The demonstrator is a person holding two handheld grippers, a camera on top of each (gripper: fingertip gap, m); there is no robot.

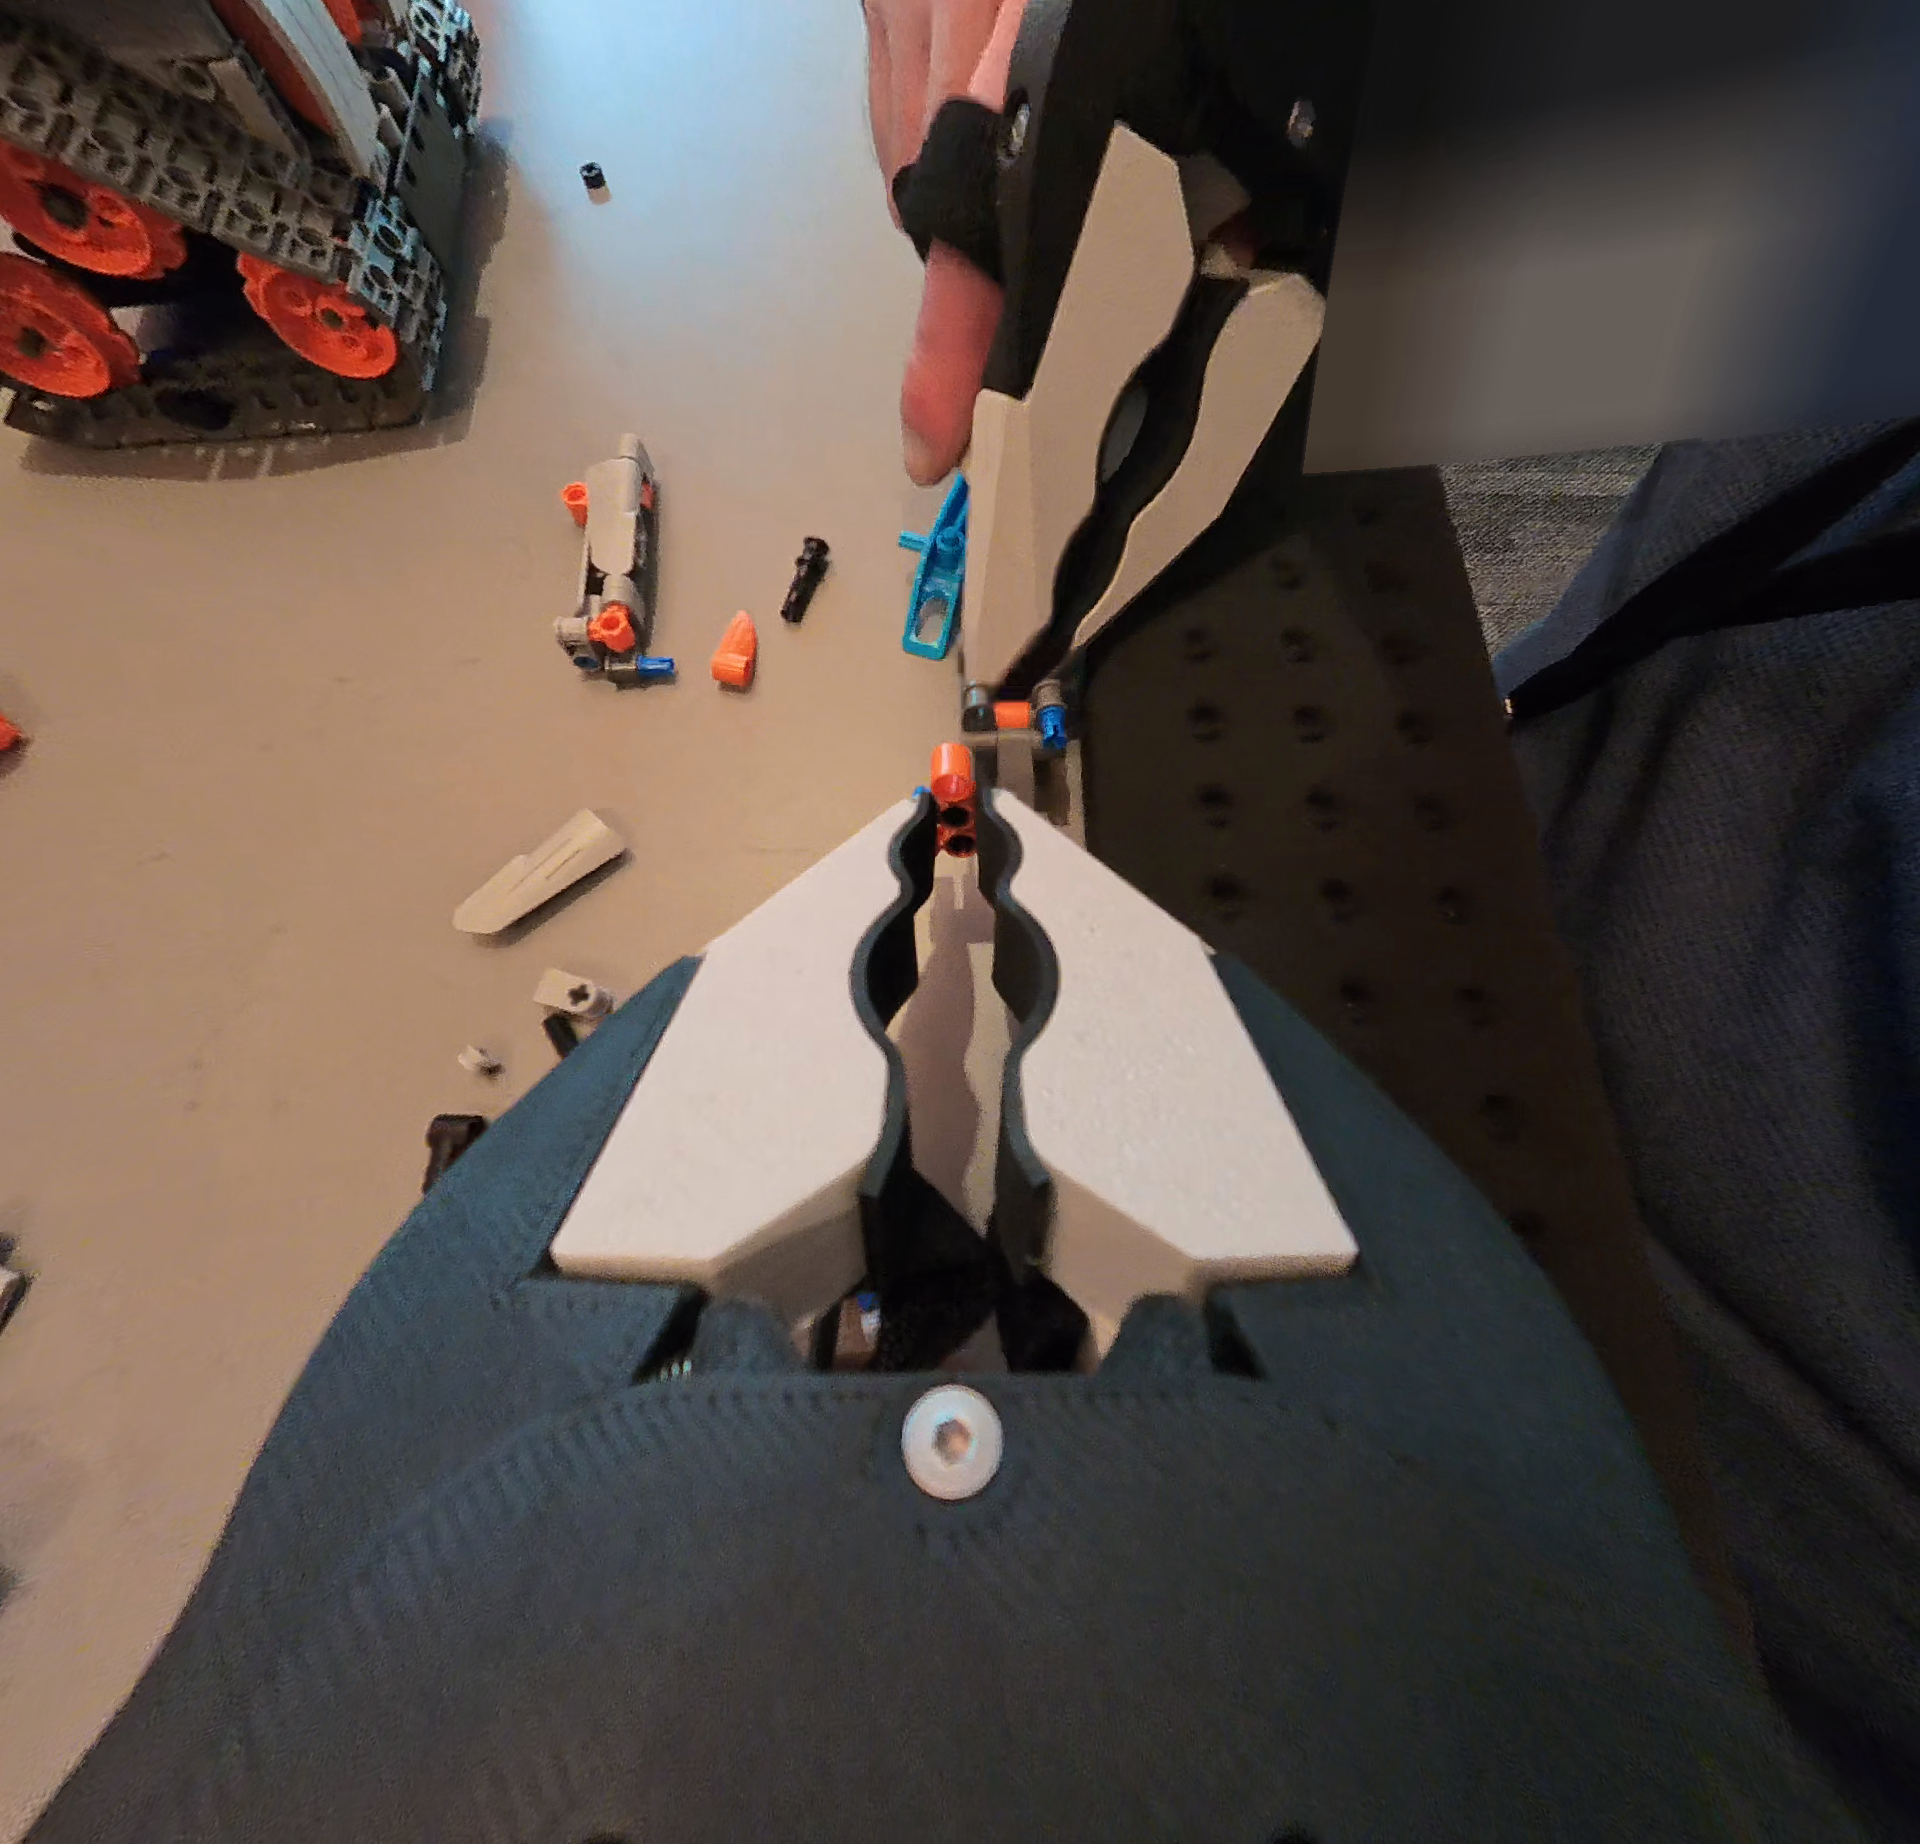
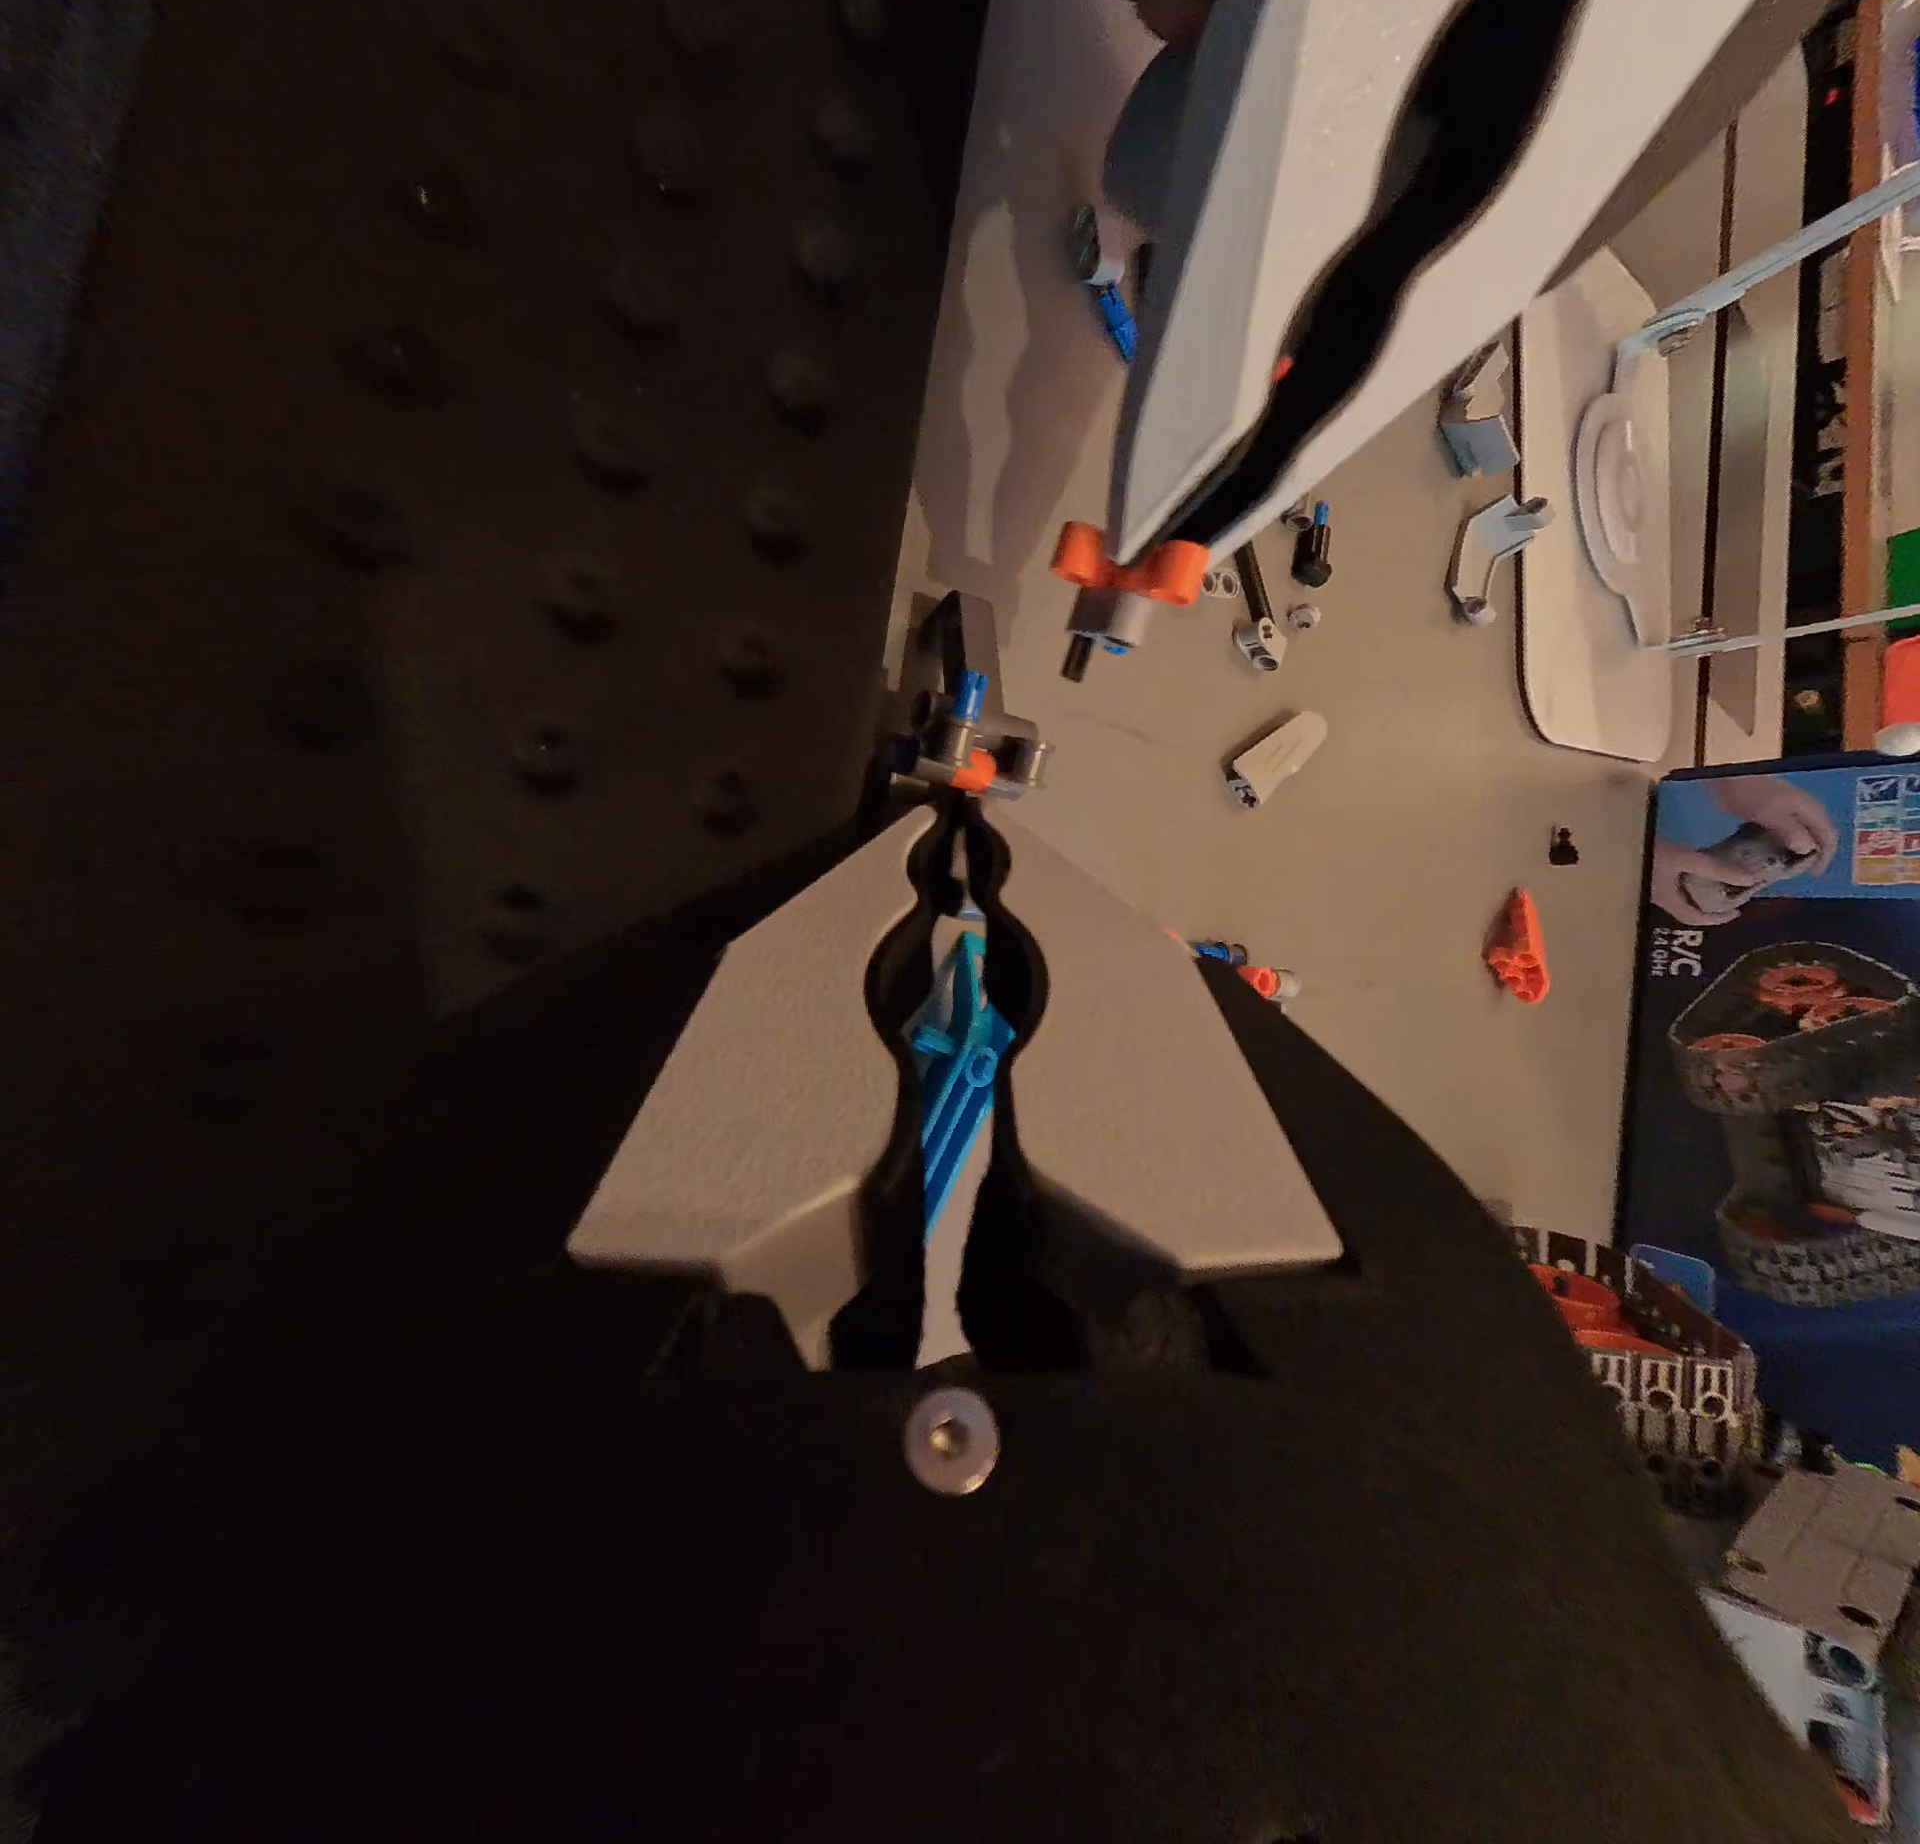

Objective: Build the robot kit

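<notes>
Behind right tool (image 2: 961,828), blue piece (image 2: 956,1088) partly hidden, grip unclear.

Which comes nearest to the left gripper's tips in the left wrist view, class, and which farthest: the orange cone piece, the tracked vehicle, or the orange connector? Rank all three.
1. Orange connector: clamped at the tips of the left gripper.
2. Orange cone piece: on the table, ahead and left.
3. Tracked vehicle: far upper-left corner.

A blue cardboard box (image 2: 1787,1025) at three o'clock in the right wrist view carries white printed letters and small coloured icons.
</notes>
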